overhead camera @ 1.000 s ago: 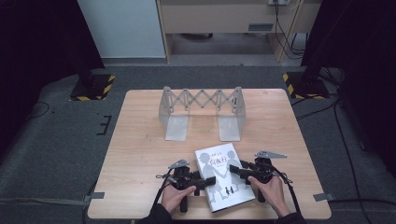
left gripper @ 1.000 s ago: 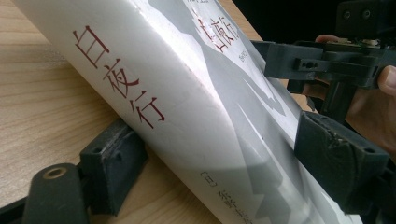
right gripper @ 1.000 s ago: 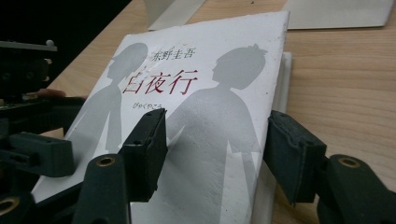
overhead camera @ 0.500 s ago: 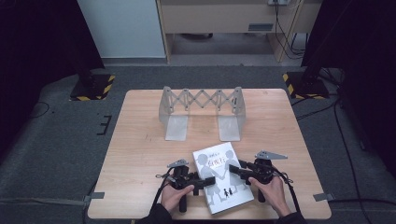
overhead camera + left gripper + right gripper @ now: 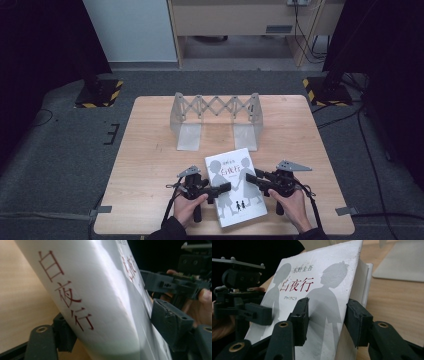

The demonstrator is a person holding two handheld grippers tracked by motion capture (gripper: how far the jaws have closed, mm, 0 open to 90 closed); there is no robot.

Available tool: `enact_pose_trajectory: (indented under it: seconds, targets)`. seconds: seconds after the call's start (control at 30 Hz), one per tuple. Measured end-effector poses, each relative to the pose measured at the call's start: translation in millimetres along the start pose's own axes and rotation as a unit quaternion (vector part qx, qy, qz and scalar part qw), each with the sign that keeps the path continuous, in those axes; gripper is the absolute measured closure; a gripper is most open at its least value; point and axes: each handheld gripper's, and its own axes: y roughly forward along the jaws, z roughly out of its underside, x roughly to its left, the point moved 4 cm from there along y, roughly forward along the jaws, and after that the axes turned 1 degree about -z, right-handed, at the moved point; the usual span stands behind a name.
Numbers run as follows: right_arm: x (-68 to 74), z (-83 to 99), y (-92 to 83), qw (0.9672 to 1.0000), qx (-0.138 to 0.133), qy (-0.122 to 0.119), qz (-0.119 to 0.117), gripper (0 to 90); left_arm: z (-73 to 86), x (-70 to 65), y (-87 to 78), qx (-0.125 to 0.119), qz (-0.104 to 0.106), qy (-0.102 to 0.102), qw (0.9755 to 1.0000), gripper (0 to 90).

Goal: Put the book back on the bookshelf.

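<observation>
High view: book (image 5: 235, 186) between both tongs — left (image 5: 223, 188), right (image 5: 253, 180).

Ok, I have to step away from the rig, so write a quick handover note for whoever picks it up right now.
Left claw: around the white book's spine edge, jaws just been closing.
Right claw: around its page edge, also just closing; one jaw on the cover, one behind.
Book: near table edge, tilted up off the wood between both claws.
Grey folding book stand: farther back, nothing in it.
Done: book flanked.
Left: probably stand it in the rack.
</observation>
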Motion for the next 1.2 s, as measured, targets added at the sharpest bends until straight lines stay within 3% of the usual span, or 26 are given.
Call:
enact_pose_trajectory:
  seconds: [0.2,0.47,0.6,0.67,0.8,0.83,0.9,0.93,0.97,1.03,1.1,1.13,1.2]
  targets:
    - [4.3,-4.1,-0.6,0.9995,-0.015,-0.008,-0.026,60.1,-5.3,-8.4,-0.4,-0.008,0.011,0.018,0.9997,29.8]
    - [-0.1,-5.5,-1.9,0.9994,-0.011,0.010,-0.031,58.6,-11.1,-11.7,-4.4,-0.025,0.038,-0.009,0.9989,42.3]
    - [-5.1,-7.9,-8.0,0.9992,-0.023,0.018,-0.027,54.2,-16.0,-16.4,-4.8,-0.018,0.037,-0.003,0.9991,44.7]
    - [-7.1,-8.5,-10.4,0.9992,-0.027,0.020,-0.023,54.2,-18.4,-17.8,-6.4,-0.015,0.039,-0.011,0.9990,45.4]
    - [-23.9,-8.2,-22.5,0.9985,-0.040,0.031,0.020,48.4,-27.6,-20.1,-15.0,-0.016,0.033,-0.018,0.9991,48.1]
    - [-23.9,-8.2,-22.5,0.9985,-0.040,0.031,0.020,48.4,-27.6,-20.1,-15.0,-0.016,0.033,-0.018,0.9991,49.3]
    - [-32.6,-5.4,-25.3,0.9980,-0.024,0.013,0.057,44.2,-33.7,-23.9,-21.2,-0.026,0.031,-0.009,0.9991,50.2]
    - [-35.8,-3.4,-25.9,0.9974,-0.015,0.017,0.068,42.9,-37.9,-26.7,-25.3,-0.029,0.025,0.005,0.9993,50.7]
    - [-44.0,1.6,-26.2,0.9945,0.003,0.006,0.105,39.0,-41.3,-29.2,-28.4,-0.034,0.020,0.012,0.9992,51.7]
    - [-45.7,3.0,-26.1,0.9929,0.012,0.001,0.118,37.4,-46.4,-32.2,-33.8,-0.042,0.015,0.022,0.9988,52.2]
    - [-50.8,6.2,-25.7,0.9884,0.033,-0.023,0.147,34.4,-51.5,-34.6,-39.9,-0.046,0.007,0.028,0.9985,52.8]
    - [-54.2,8.6,-25.1,0.9840,0.045,-0.031,0.170,31.0,-55.3,-35.4,-45.2,-0.049,-0.001,0.031,0.9983,52.9]
    - [-55.2,9.3,-24.8,0.9823,0.047,-0.035,0.178,29.2,-57.2,-35.6,-47.6,-0.048,-0.006,0.032,0.9983,52.9]
